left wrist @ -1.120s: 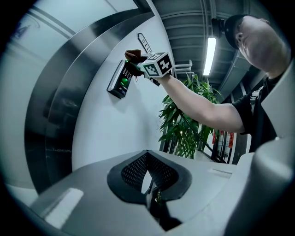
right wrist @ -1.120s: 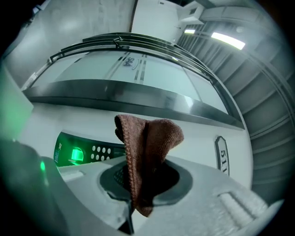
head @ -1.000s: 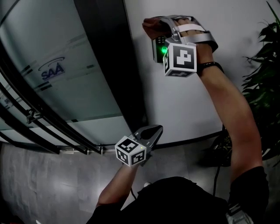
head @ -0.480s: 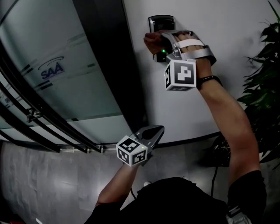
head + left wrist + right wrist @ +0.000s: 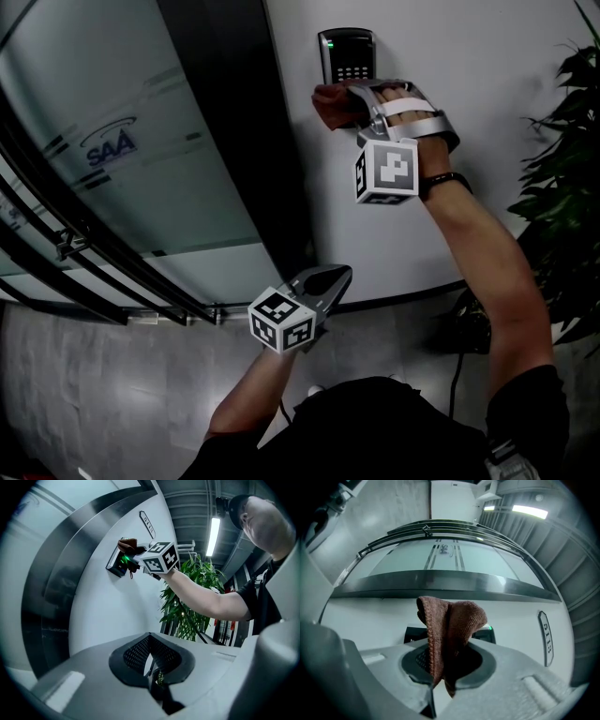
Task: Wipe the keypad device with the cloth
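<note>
The head view looks steeply down the wall (image 5: 412,234) at the far keypad (image 5: 347,54). The left gripper view, low and well apart, looks up at the keypad (image 5: 116,562). The right gripper view faces the keypad (image 5: 411,634) from close by. All 3 views share it.

Middle of keypad device (image 5: 414,634) behind cloth (image 5: 452,625)

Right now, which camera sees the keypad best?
The head view: the keypad device faces it, buttons showing. The left gripper view sees it small and sideways; in the right gripper view the cloth covers most of it.
</note>
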`<state>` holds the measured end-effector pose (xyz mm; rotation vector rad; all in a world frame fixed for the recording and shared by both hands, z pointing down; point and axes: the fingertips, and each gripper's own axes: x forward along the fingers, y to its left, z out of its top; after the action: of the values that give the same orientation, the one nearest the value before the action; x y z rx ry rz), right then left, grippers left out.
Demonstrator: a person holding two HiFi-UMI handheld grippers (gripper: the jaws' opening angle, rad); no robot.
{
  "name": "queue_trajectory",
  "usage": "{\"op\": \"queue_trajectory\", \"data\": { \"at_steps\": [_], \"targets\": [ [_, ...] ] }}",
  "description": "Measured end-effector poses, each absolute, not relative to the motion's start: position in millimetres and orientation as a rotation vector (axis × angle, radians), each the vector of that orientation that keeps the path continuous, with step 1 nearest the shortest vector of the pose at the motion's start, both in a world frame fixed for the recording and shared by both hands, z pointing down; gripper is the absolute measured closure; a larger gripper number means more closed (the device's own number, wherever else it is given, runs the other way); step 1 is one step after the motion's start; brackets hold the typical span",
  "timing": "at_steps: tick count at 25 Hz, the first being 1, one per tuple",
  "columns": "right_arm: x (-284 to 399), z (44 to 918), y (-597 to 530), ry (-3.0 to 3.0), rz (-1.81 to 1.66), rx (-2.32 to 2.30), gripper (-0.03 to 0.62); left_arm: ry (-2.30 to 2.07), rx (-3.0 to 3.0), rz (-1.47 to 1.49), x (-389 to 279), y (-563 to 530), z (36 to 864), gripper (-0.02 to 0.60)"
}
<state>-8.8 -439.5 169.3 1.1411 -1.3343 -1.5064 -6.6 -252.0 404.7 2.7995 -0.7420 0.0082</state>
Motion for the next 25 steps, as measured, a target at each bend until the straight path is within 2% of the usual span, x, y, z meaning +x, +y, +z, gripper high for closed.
{"op": "queue_trajectory", "data": {
  "at_steps": [25],
  "targets": [
    [-5.1,244.7,-438.3,-1.390,-1.398,1.062,0.546,-0.739,2.789,0.017,-13.8,-242.7,410.5,0.565]
  ]
}}
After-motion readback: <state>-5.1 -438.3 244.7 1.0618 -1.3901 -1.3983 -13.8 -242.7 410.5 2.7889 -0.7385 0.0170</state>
